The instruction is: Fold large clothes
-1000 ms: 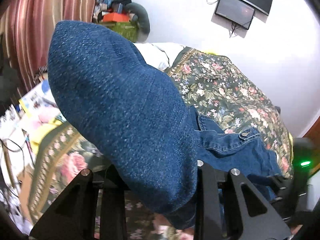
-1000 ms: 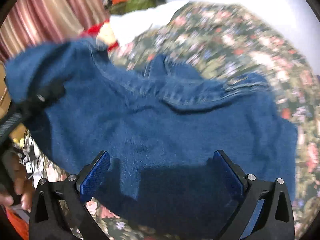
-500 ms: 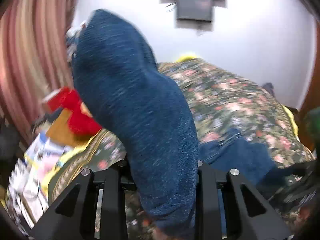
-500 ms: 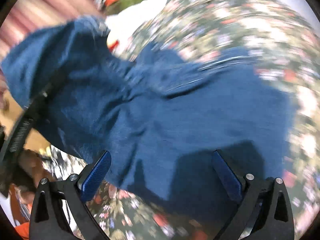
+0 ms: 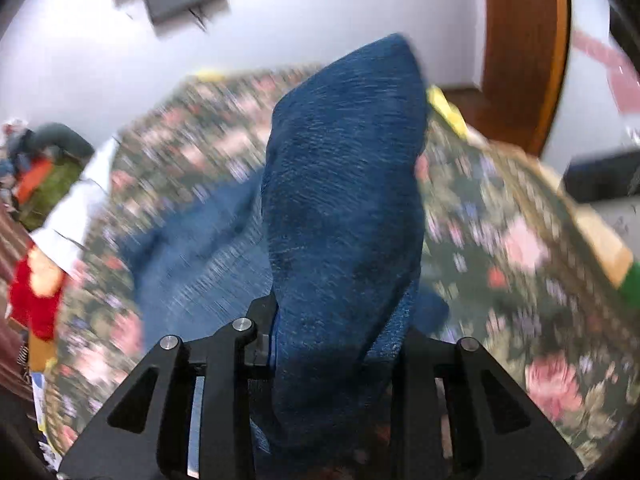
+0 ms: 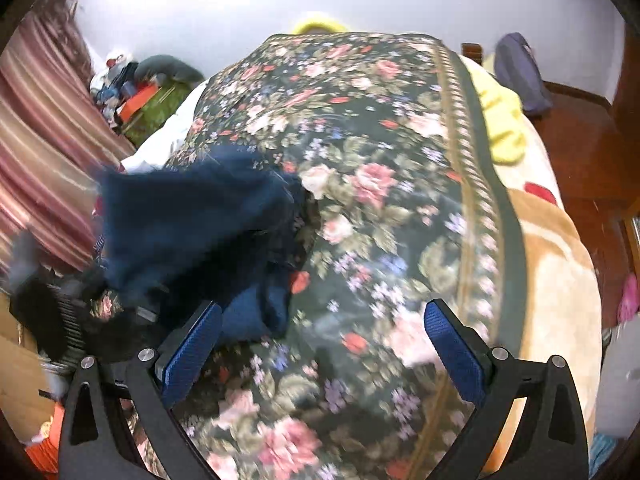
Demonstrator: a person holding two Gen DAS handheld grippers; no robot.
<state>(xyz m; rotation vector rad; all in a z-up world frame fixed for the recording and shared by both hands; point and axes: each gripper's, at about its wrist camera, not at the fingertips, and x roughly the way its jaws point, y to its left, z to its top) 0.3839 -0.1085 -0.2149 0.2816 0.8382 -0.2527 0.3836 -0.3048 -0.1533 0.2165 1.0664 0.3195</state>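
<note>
Denim (image 5: 344,208) fills left view; right shows floral bedspread (image 6: 392,200).

You've got a deep indigo denim garment (image 5: 344,216) with a paler blue fleck in its weave rising between the matte black fingers (image 5: 224,384) of your left gripper (image 5: 332,336). Under it is a dark green bedspread (image 6: 400,208) covered in pink roses, little lilac flowers and red dots, with a tan patterned border band. Your right gripper (image 6: 320,344) has bright blue ribbed pads (image 6: 452,344) on black arms. Off to its left hangs a curtain (image 6: 40,140) striped maroon, pink and cream; to its right, a yellow cloth (image 6: 500,120) and a peach blanket (image 6: 556,272).
</note>
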